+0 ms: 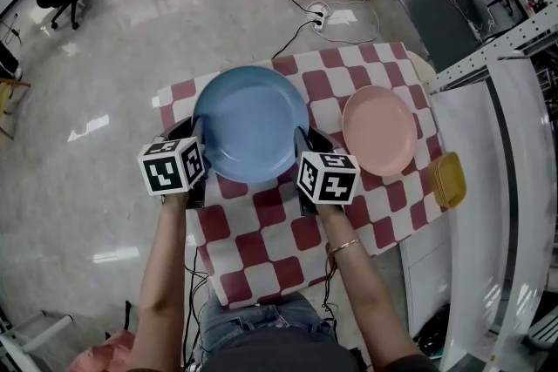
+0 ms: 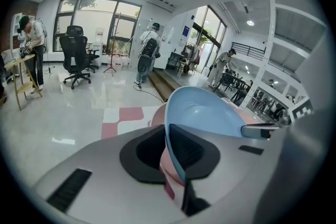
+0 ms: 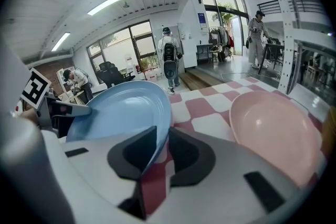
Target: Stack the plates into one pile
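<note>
The small table under the red-and-white checked cloth (image 1: 261,222) has shiny open floor (image 1: 96,83) on its left and far sides. A white rack (image 1: 514,187) stands close against its right side. A yellow thing (image 1: 449,179) sits at the cloth's right edge.

The blue plate (image 1: 250,125) is over the far left part of the cloth, with its far rim reaching the table's edge. The left gripper (image 1: 197,135) pinches its left rim and the right gripper (image 1: 302,139) pinches its right rim, each with its pads pressed on either face of the rim. I cannot tell from here whether the plate is clear of the cloth.

It is round, plain pale blue and shallow, with a raised lip. The smaller pink plate (image 1: 379,131) lies flat to its right, a strip of checks between them.
</note>
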Available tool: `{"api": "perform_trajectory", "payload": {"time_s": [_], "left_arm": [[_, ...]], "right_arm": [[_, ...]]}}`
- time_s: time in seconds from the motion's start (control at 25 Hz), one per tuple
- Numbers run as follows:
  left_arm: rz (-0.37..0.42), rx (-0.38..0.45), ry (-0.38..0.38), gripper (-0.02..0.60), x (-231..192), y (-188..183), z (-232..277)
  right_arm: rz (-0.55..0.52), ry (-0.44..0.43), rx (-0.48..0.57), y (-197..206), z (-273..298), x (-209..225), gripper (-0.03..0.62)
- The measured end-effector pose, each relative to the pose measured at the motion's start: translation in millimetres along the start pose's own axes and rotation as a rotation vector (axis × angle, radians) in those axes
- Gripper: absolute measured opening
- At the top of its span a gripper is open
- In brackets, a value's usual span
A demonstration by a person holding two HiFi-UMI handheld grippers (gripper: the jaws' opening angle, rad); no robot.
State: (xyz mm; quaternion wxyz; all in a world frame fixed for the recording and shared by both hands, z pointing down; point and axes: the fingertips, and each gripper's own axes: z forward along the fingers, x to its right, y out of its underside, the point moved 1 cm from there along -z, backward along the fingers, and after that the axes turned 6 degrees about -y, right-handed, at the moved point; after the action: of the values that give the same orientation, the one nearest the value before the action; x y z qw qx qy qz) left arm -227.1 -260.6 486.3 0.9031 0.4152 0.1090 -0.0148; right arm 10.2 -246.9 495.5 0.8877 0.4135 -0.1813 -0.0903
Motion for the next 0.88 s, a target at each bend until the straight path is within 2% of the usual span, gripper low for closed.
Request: {"api": "perform_trajectory", "payload": {"time_s": [0.36,0.68,0.88], "left_arm": [[0.021,0.003,-0.018,0.044,-6,2,18],[0.11,0.011,-0.062,0.059,-9,5,27],[0.121,0.012,-0.074,0.063,-11,8,32]], "right_arm": [[-0.035,0.018,-0.013,-4,18,5,0.078],[-0.061,0.023,-0.016,-3,25,6,0.078],[-0.061,0.026,-0.021,-1,29,6,0.08]]}}
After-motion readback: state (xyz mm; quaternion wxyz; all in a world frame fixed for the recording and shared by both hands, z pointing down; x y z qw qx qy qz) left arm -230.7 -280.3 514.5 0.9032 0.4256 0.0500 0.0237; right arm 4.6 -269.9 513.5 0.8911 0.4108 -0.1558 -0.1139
